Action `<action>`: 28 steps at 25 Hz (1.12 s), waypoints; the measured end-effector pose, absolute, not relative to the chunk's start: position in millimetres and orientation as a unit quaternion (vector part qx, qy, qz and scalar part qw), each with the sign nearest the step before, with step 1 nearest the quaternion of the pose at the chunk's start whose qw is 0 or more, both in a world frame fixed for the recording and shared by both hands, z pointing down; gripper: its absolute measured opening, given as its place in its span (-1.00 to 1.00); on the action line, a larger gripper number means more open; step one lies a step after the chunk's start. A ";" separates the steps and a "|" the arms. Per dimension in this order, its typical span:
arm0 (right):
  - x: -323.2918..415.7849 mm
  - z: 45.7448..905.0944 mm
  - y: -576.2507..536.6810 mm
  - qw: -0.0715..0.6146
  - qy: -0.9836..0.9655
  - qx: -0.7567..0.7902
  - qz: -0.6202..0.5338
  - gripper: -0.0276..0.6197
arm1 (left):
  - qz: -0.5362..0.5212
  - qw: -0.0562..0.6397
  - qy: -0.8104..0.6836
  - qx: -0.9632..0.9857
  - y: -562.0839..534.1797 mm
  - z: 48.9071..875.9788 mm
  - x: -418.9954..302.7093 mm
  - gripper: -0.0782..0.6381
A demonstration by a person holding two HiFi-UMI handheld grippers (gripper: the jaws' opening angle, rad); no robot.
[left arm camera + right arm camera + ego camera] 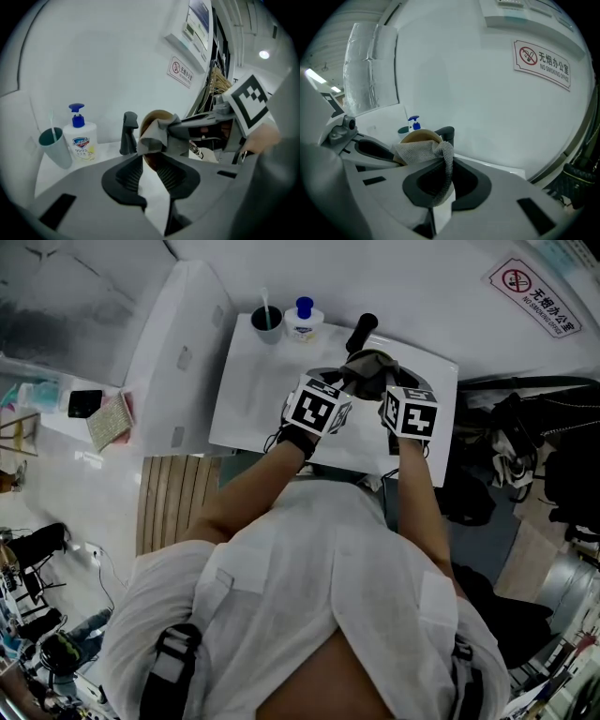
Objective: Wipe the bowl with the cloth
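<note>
A tan bowl (157, 117) is held on its side above the sink, with a grey cloth (157, 136) draped over its rim. In the left gripper view the bowl's lower edge stands between the fingertips of my left gripper (149, 166), whose jaws are apart with a gap showing at the pads. My right gripper (443, 180) is shut on the cloth (417, 151), a twisted strand of which runs down between its jaws, and it presses the cloth against the bowl (419, 137). From the head view both grippers (345, 381) (386, 381) meet at the cloth (370, 367).
A black faucet (362, 331) stands just behind the bowl. A teal cup (54, 147) with a toothbrush and a soap pump bottle (80, 138) stand at the back left of the white counter (253, 390). A white wall with a no-smoking sign (541, 63) is close behind.
</note>
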State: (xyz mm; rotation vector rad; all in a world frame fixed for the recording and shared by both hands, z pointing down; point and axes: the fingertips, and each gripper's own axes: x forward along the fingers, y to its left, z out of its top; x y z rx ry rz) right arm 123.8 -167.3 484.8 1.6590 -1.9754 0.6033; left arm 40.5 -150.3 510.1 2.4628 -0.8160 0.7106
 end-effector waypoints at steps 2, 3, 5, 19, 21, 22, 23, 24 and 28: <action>121.6 486.9 -163.7 0.252 -0.727 0.599 0.221 -0.79 | 0.280 0.203 -0.298 0.890 -151.2 512.8 36.7 -0.56; 120.7 489.3 -161.5 0.261 -0.729 0.593 0.219 -0.79 | 0.293 0.191 -0.297 0.888 -150.4 513.6 34.5 -0.59; 118.4 494.9 -157.5 0.282 -0.733 0.582 0.210 -0.79 | 0.320 0.165 -0.292 0.886 -148.7 514.1 31.4 -0.60; 70.6 491.5 -151.7 0.462 -0.770 0.439 -0.026 -0.78 | 0.463 -0.026 -0.198 0.863 -146.7 502.1 24.8 -0.67; 58.2 491.4 -148.5 0.475 -0.778 0.405 -0.063 -0.78 | 0.477 -0.050 -0.188 0.857 -145.4 500.6 24.9 -0.69; 51.2 491.8 -146.1 0.480 -0.783 0.387 -0.079 -0.78 | 0.482 -0.061 -0.183 0.854 -144.6 500.2 25.5 -0.70; 44.2 492.6 -143.5 0.483 -0.788 0.369 -0.096 -0.78 | 0.488 -0.071 -0.178 0.852 -143.5 499.9 26.7 -0.71; 38.2 494.3 -141.3 0.489 -0.790 0.353 -0.112 -0.78 | 0.494 -0.082 -0.171 0.848 -142.1 499.7 28.0 -0.73; 31.3 505.1 -138.0 0.513 -0.783 0.321 -0.146 -0.78 | 0.515 -0.118 -0.153 0.835 -137.8 501.6 28.7 -0.73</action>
